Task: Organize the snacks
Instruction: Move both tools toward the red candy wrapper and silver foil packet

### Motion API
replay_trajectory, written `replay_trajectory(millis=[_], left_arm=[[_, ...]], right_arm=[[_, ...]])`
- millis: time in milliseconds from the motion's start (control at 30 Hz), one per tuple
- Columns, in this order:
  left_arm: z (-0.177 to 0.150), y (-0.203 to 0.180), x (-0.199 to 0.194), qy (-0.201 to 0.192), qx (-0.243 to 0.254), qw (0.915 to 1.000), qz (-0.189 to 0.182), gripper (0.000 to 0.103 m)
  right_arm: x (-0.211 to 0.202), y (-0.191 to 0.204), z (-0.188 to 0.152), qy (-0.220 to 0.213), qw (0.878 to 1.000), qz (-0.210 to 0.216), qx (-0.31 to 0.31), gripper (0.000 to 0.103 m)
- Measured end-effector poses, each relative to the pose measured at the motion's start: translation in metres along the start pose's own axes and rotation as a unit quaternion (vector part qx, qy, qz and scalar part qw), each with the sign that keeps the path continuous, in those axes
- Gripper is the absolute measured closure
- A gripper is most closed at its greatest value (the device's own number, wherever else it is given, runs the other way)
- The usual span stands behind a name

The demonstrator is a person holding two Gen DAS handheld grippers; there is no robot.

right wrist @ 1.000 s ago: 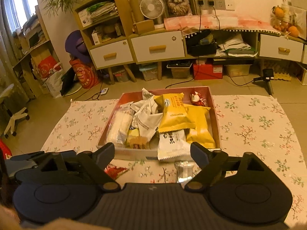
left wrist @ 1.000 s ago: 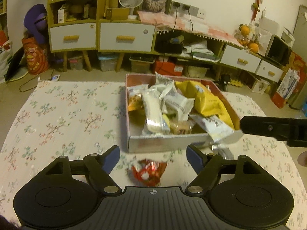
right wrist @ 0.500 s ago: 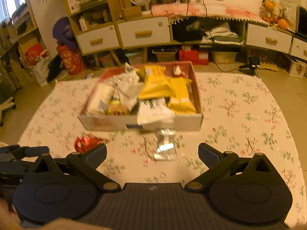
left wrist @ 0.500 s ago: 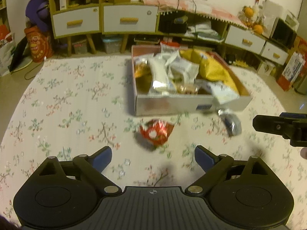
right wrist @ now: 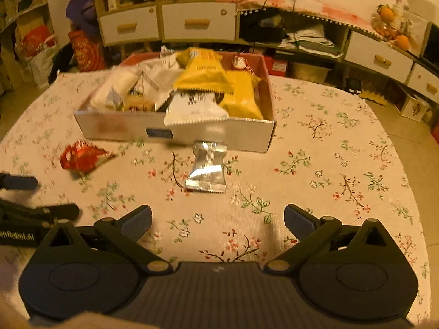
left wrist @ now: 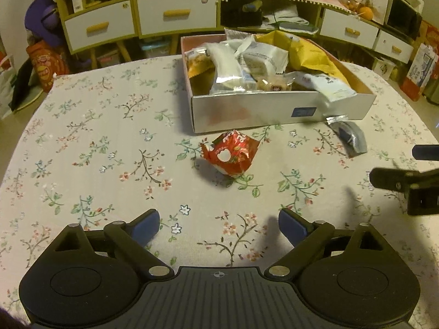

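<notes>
Your left claw has just spread wide and holds nothing; the red packet lies at its 12 o'clock on the tabletop, near the box. Your right claw, also just opened and empty, alone shows the silver packet fully, touching the box front.

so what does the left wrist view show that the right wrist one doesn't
Left wrist only: the left tool with both jaws wide open, and the red packet's white apple mark.
Right wrist only: the right tool with both jaws wide open, and a small red snack at the box's far end.
Both: the box, red packet, silver packet, floral cloth.
</notes>
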State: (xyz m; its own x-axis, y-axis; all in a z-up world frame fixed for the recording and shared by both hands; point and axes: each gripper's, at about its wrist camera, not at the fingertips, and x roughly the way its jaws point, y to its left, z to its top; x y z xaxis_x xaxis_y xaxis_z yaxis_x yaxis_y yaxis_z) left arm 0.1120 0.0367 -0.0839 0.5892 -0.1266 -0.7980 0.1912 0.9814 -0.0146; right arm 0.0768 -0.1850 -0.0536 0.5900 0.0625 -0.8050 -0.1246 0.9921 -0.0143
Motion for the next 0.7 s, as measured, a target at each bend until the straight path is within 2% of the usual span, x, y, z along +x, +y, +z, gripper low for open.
replay_trajectory(millis=[267, 500, 700], left_arm=[[0.004, 0.001, 0.011, -0.025, 0.004, 0.9997, -0.005, 0.008], [0.01, -0.003, 0.019, -0.048, 0.009, 0.9988, -0.004, 0.008], [0.015, 0.001, 0.022, -0.059, -0.01, 0.9981, -0.012, 0.01]], right_arm=[[0.02, -0.004, -0.002, 0.017, 1.0, -0.001, 0.009, 0.0], [0.026, -0.005, 0.002, -0.004, 1.0, 0.004, 0.023, 0.0], [0.027, -0.002, 0.005, -0.013, 1.0, 0.008, 0.023, 0.001]])
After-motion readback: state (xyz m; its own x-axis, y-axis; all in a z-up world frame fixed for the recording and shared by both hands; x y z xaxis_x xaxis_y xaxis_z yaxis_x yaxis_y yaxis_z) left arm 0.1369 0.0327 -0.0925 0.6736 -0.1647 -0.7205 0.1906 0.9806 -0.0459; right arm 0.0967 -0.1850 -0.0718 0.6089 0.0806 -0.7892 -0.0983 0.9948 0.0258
